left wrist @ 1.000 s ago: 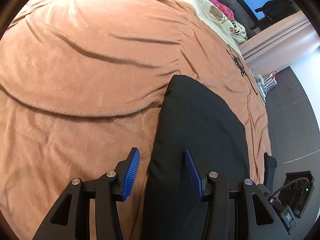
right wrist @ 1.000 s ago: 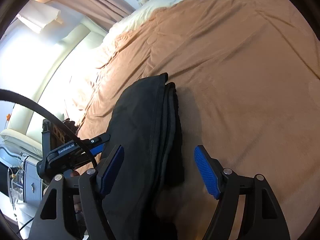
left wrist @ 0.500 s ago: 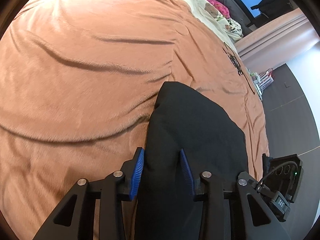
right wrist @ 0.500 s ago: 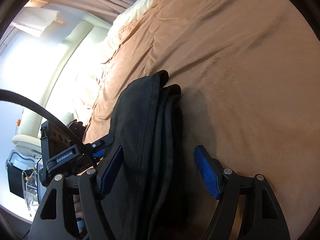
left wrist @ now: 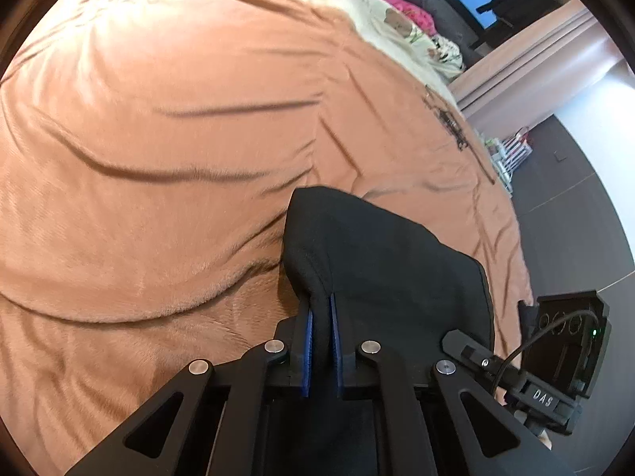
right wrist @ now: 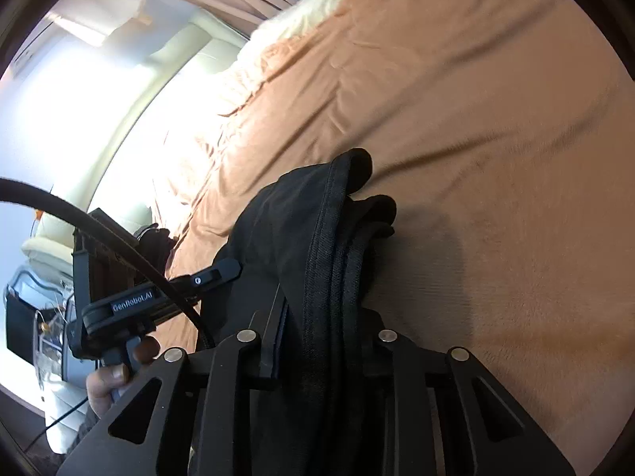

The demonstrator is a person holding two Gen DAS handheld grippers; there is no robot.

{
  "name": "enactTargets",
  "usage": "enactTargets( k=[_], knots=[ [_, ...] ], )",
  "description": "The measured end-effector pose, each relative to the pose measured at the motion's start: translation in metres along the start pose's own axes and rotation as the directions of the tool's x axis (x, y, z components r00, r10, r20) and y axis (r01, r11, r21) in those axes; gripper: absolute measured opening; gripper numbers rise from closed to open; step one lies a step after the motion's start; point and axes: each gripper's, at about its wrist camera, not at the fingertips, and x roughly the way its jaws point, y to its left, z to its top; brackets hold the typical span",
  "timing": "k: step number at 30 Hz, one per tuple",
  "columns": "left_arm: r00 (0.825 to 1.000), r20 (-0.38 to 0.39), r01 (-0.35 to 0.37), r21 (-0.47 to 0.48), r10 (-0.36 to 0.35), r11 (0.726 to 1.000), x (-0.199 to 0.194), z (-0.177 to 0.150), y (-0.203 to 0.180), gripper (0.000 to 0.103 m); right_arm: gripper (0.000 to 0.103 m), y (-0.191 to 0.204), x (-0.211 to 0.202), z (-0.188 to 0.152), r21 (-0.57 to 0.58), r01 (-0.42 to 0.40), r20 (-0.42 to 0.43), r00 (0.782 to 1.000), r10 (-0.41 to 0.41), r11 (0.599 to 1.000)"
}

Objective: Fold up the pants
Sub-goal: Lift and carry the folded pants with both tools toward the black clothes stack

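Your left gripper [left wrist: 320, 319]: jaws drawn nearly together, blue pads [left wrist: 307, 341] pinching a raised ridge of the black pants [left wrist: 381, 261] at their near edge. The cloth stands up in a peak between the pads and slopes away to the right and forward.

Your right gripper [right wrist: 317, 341]: jaws closed in on the stacked edge of the pants [right wrist: 285, 230], several folded layers and a stitched seam running up between the fingers [right wrist: 274, 341]. The pads are mostly buried in cloth; only a sliver of the left one shows.

Pants: a folded black bundle lying on the bed, its far end resting on the blanket [left wrist: 158, 139], its near end lifted in both grippers. In the right wrist view two rounded corners of cloth sit at the far end, one just beyond the other.

Blanket: orange-brown, plush, covering the bed, with long soft creases to the left of the pants and shorter ones beyond them.

Your left hand [right wrist: 115, 373]: seen in the right wrist view wrapped round the grip of the left gripper, a black cable [right wrist: 119, 238] arching over it.

Further out: pale bedding [left wrist: 357, 12] at the head of the bed, a pink item [left wrist: 408, 12] beside it, a pink curtain [left wrist: 528, 59], a dark floor [left wrist: 563, 206] to the right, and a bright window [right wrist: 79, 111] to the left in the right wrist view.
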Motion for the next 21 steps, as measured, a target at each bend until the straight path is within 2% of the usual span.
enactTargets(
  k=[12,21],
  knots=[
    [0.99,0.134,0.026,0.057,-0.034,0.998,-0.08,-0.003,-0.022,0.008,0.02,0.052,-0.035,-0.019,-0.073,-0.031,0.125,0.991,0.04,0.997],
    [0.962,0.267,0.037,0.073,-0.055,0.997,-0.158,-0.005,-0.024,0.007,0.019,0.116,-0.045,-0.031,-0.187,-0.035,0.206,0.976,0.074,0.982]
  ],
)
